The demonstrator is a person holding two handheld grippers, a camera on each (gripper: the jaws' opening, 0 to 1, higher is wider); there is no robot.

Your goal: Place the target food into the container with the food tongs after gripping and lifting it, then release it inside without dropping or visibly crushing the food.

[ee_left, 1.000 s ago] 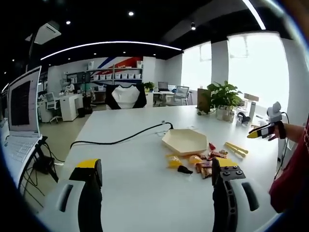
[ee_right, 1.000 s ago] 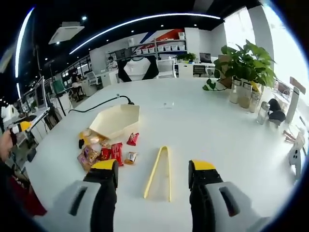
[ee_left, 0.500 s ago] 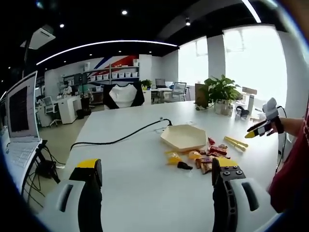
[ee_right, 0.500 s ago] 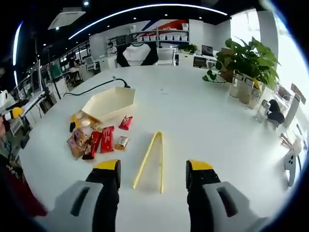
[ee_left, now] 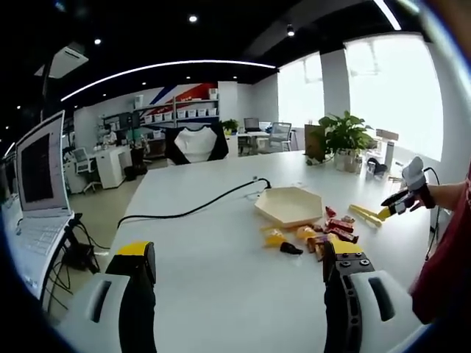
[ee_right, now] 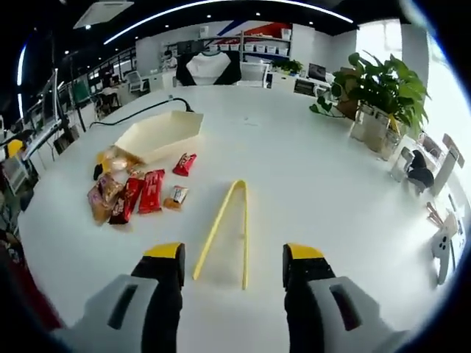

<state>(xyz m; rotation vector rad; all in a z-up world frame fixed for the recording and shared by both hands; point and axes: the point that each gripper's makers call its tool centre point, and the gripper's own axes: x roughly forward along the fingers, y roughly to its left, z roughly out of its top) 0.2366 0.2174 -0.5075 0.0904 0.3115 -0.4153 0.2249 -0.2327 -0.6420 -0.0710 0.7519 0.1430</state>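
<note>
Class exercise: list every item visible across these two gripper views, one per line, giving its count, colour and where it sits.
food tongs: one, yellow, flat on the table ahead of the right gripper's open jaws.
container: one, cream, hexagonal, empty, beyond the snacks.
wrapped snacks: a scattered pile, red, orange and brown, beside the container.
cable: one, black, running across the table to the container.
table: one, white.
potted plant: one, green, far table edge.
laptop: one, open, left of the table.
left gripper: black jaws, yellow tips, open.
right gripper: same colours, open.
</note>
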